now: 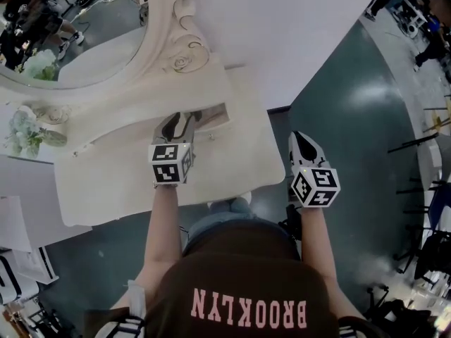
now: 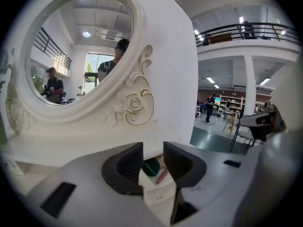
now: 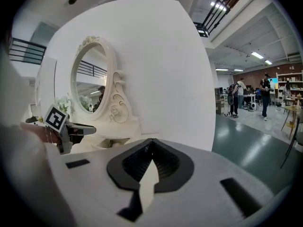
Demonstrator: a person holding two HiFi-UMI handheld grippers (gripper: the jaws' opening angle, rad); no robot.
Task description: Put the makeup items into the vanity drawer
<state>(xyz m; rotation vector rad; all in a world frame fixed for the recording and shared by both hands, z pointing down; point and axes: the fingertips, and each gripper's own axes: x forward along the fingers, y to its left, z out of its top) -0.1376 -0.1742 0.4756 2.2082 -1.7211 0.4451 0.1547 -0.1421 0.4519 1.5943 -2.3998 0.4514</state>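
Your left gripper above the open drawer, jaws apart, empty: makeup items already inside | your right gripper right of the drawer, jaws closed, empty, standing clear.

Soft, even indoor light of moderate brightness comes from ceiling strip lights on the far right, and shadows are faint. In the head view colours look muted, and a pale glare patch sits on the glossy floor at right. The white wall is bright, nearly washed out, and the window reflected in the mirror is blown out. Both gripper views bend straight lines hard and darken to black at the corners. The near fingers are soft and out of focus; far things look sharper.
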